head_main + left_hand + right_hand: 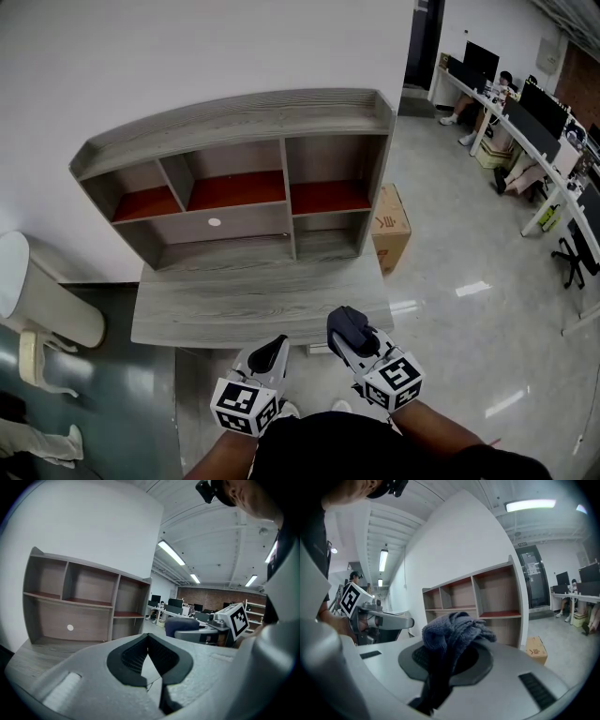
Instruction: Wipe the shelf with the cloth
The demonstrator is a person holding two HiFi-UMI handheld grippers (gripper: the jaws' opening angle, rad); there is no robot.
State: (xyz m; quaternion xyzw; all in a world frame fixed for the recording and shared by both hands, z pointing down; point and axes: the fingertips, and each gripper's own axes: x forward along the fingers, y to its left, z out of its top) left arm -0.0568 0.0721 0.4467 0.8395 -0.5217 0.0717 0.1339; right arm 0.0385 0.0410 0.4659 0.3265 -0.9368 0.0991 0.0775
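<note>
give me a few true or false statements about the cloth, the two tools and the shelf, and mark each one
1. The right tool is shut on the cloth. True.
2. The left tool grips a cup. False: the left tool has its jaws together with nothing between them.
3. The cloth lies on a red board of the shelf. False: it is held in the right tool near the front edge of the desk, away from the shelf and its red boards.
4. A cardboard box stands on the floor beside the shelf. True.
</note>
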